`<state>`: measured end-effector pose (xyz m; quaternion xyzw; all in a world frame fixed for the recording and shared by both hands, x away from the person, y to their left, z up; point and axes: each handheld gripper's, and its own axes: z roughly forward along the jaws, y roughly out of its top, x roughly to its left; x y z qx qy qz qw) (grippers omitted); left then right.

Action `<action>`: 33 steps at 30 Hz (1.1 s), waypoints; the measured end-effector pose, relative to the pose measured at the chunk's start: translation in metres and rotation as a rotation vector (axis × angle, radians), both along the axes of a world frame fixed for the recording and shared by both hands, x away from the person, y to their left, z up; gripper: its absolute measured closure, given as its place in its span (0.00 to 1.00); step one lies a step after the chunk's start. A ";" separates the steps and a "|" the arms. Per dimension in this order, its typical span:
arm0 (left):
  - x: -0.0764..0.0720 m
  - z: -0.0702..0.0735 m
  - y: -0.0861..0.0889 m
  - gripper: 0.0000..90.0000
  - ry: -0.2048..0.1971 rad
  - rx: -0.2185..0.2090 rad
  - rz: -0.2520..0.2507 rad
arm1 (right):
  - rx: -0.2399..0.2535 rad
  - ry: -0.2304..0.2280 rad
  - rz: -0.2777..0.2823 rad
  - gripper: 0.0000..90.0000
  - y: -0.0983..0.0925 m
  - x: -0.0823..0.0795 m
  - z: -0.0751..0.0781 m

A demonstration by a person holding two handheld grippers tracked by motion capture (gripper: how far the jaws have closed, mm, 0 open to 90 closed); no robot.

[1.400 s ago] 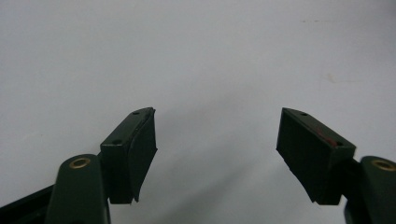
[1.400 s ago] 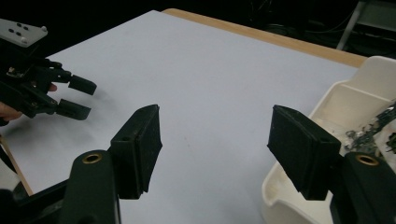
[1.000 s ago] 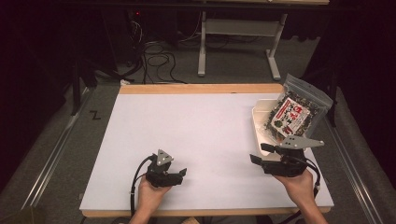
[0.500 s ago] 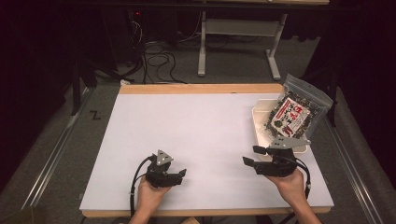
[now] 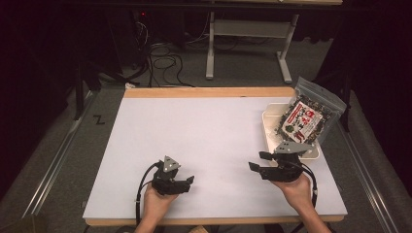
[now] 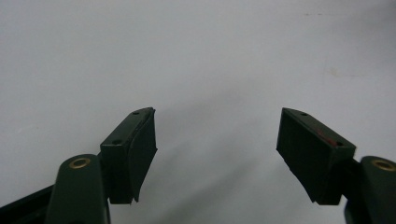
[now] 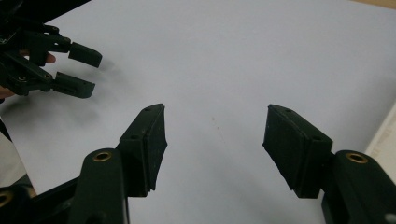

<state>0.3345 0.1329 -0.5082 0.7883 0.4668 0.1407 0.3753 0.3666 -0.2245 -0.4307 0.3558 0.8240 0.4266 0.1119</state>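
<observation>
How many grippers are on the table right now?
2. Left gripper sits near the front edge, left of centre; right gripper is at front right, just before the white tray. Both open, empty.

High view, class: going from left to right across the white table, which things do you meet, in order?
left gripper → right gripper → cream tray → clear bag of small dark pieces, resting in the tray.
</observation>
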 end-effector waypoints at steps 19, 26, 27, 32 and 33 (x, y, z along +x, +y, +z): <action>0.001 0.000 0.004 0.32 0.006 -0.023 0.016 | -0.034 0.009 -0.026 0.44 0.004 0.018 -0.010; 0.000 0.000 0.003 0.32 0.007 -0.016 0.009 | -0.057 0.000 -0.032 0.44 0.003 0.024 -0.017; 0.001 0.000 0.003 0.32 0.007 -0.018 0.011 | -0.060 0.003 -0.032 0.44 0.004 0.025 -0.018; 0.001 0.000 0.002 0.32 0.005 -0.009 0.002 | -0.071 0.001 -0.030 0.44 0.006 0.026 -0.022; 0.001 0.000 0.002 0.32 0.004 -0.008 0.001 | -0.072 0.003 -0.029 0.44 0.006 0.026 -0.023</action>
